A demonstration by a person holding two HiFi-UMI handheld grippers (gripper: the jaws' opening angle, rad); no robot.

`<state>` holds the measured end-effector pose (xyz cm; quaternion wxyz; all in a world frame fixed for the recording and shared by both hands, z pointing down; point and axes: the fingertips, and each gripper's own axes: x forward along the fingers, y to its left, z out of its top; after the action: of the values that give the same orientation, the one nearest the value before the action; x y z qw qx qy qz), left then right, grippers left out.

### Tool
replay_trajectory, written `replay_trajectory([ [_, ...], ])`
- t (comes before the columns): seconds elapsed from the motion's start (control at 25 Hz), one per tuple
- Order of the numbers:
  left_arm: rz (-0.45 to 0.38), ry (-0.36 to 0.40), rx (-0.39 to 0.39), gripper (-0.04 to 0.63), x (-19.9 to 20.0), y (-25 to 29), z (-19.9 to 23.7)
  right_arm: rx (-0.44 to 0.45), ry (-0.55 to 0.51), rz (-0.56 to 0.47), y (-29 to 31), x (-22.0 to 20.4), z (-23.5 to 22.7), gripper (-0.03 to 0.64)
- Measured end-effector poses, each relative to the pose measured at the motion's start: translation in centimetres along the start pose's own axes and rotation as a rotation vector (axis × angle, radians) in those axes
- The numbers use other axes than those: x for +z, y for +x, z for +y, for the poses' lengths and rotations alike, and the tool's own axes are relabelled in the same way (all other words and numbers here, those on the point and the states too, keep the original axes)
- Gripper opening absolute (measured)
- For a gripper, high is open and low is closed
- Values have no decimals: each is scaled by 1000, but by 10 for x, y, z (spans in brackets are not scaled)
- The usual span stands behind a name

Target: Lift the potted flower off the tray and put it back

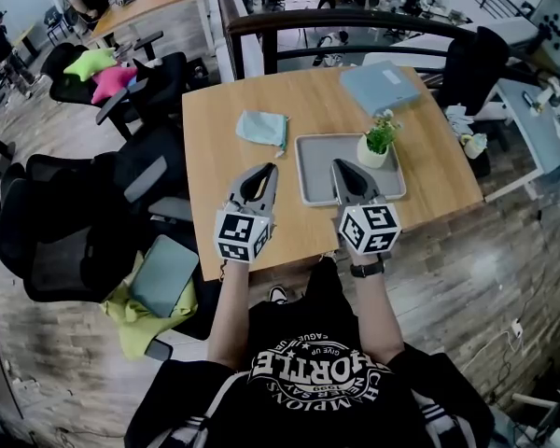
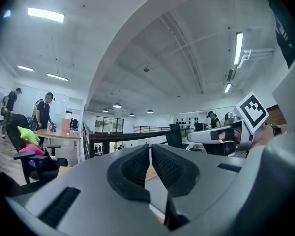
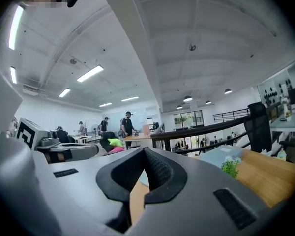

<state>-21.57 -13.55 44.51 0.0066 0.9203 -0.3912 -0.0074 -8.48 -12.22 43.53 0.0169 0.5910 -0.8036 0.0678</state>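
A small potted flower (image 1: pixel 377 142), green leaves with white blooms in a white pot, stands upright in the far right part of a grey tray (image 1: pixel 322 180) on the wooden table. Its leaves (image 3: pixel 230 166) show at the right of the right gripper view. My right gripper (image 1: pixel 339 167) hangs shut over the tray's near middle, left of the pot and apart from it, nothing in it. Held over the bare table left of the tray, my left gripper (image 1: pixel 268 169) is shut and empty too. Both point level, so their own views show mostly the room.
A light blue cloth (image 1: pixel 262 128) lies on the table (image 1: pixel 215 147) left of the tray. A grey-blue folder (image 1: pixel 381 85) rests at the far right corner. Black office chairs (image 1: pixel 93 222) stand left of the table, and a railing (image 1: pixel 355 26) runs behind it.
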Motion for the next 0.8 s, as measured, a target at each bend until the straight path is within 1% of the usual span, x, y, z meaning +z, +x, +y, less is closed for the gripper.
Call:
replay_trajectory([
  [0.36,26,32,-9,32,-3,7,-10,-8,18,26,-4,-7,-7,18],
  [0.48,24,37,-25,32,-3,14,-15,-22,24,34,-8,-7,-16,18],
  [0.56,24,31,-38,32,-6,16,-18,-20,52,32,-11,-7,-17,18],
  [0.64,27,4,-36,32,-16,16,-17,2,76,25,-15,-8,-13,18],
  [0.72,64,-15,-37,32,-35,20,-11,15,63,58,-14,-16,-14,18],
  [0.76,107,-10,-48,32,-50,23,-8,13,48,97,-11,-24,-20,18],
  [0.8,167,7,-67,32,-68,25,-6,9,34,143,-8,-34,-27,18],
])
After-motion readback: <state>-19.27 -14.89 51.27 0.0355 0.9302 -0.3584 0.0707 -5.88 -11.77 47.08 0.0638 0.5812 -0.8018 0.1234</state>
